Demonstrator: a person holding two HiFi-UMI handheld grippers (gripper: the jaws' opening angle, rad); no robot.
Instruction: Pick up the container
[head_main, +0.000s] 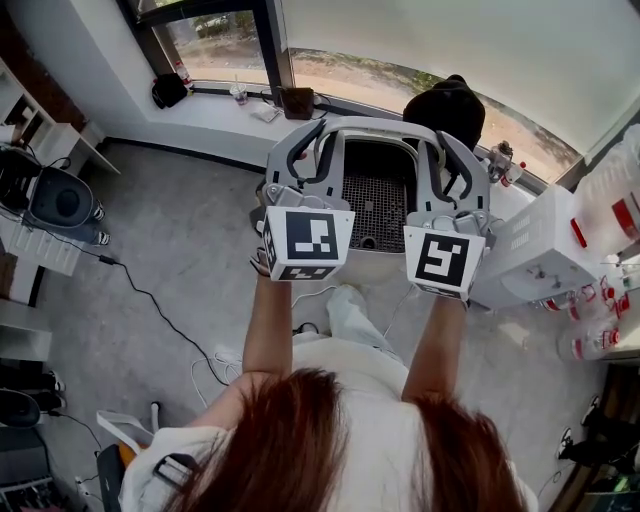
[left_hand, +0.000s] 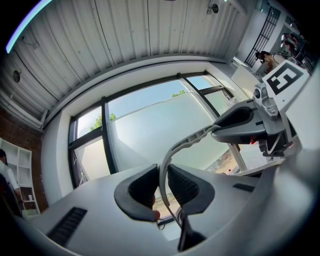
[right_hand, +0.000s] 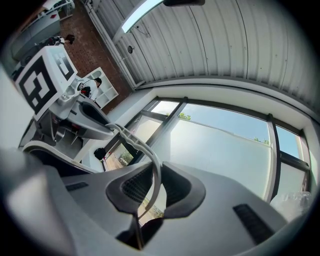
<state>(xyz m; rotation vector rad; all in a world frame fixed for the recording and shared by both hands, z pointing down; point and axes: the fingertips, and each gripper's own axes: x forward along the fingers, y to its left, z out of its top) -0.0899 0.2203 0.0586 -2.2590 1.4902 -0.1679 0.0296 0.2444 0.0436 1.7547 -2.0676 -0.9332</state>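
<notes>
A grey container (head_main: 372, 126) with a mesh floor is held up off the ground between two hand-held grippers, in front of a window (head_main: 215, 40). The left gripper (left_hand: 161, 186) is clenched on the container's thin edge. The right gripper (right_hand: 152, 184) grasps the same edge on the opposite side, so the container spans the gap between them.
</notes>
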